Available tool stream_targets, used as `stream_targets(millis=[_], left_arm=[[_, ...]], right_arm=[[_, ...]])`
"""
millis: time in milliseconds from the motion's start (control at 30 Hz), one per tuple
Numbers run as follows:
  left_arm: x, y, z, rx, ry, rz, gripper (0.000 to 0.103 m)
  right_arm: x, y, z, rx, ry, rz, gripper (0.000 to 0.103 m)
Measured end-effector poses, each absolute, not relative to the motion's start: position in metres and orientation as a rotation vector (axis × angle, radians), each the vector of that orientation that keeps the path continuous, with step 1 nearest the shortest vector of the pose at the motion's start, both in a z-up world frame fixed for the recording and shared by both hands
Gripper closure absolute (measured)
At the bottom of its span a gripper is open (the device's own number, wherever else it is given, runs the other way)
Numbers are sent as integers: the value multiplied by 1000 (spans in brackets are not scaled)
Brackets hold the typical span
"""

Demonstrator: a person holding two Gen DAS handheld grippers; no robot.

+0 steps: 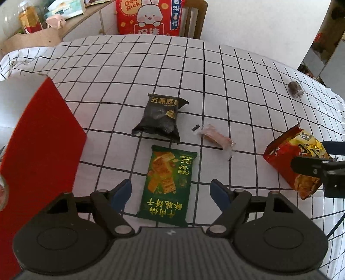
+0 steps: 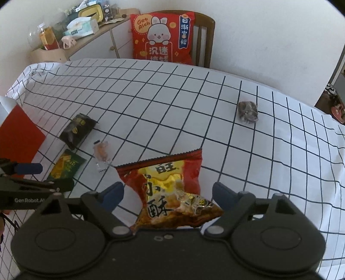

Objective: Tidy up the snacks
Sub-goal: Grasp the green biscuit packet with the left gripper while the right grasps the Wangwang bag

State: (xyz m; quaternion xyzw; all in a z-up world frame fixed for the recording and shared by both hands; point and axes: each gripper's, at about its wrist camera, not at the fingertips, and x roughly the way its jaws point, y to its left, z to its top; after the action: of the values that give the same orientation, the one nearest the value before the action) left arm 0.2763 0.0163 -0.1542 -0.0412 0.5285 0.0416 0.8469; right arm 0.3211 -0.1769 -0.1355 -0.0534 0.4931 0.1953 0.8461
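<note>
While grippers straddle them, snack packets lie flat

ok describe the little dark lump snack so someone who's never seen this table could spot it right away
Start at the white grid tablecloth. Skip the packets near the red box and go to the far right, beyond the red and yellow bag. The small dark clear-wrapped lump lies alone there, unprinted.

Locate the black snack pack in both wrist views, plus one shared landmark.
Left wrist: black pack at centre, just beyond the green pack.
Right wrist: black pack at left, beside the red box.
Shared landmark: red rabbit cushion on the chair behind the table.
</note>
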Motion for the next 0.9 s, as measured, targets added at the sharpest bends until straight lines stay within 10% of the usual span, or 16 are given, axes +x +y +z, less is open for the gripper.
stream_targets(millis=[433, 900], left_arm=[[278, 16, -158, -62, 1108, 81, 58], [260, 21, -148, -95, 1068, 108, 60]], right_arm=[[322, -178, -143, -114, 1060, 401, 33], [298, -183, -129, -92, 1031, 393, 58]])
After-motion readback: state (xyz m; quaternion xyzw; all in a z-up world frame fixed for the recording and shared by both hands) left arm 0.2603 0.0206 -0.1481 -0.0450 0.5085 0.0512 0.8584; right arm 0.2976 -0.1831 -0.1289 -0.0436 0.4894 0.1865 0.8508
